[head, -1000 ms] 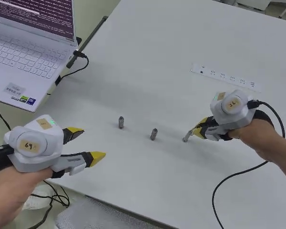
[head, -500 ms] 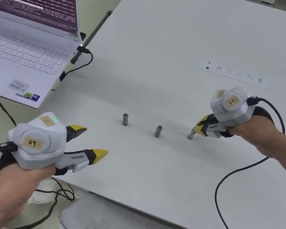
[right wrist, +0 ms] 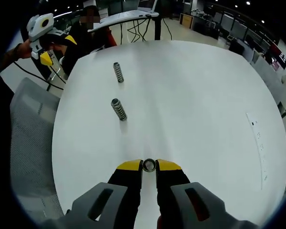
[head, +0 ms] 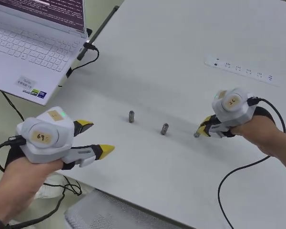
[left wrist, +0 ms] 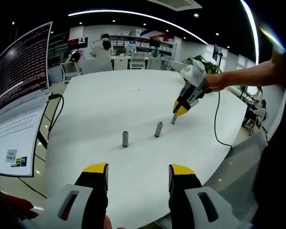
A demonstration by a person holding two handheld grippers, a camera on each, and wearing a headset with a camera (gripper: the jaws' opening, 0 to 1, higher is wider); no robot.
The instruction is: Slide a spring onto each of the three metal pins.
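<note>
My left hand-held gripper [head: 99, 137] is pale grey, yellow-tipped, stickered 69; my right hand-held gripper [head: 203, 127] matches, with a black cable [head: 219, 195].

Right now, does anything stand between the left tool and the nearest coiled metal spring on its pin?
Nothing visible does. Bare white table lies between the open left tool and the nearest upright coiled metal spring. The second spring and the right tool, shut on the third spring, stand beyond it.
</note>
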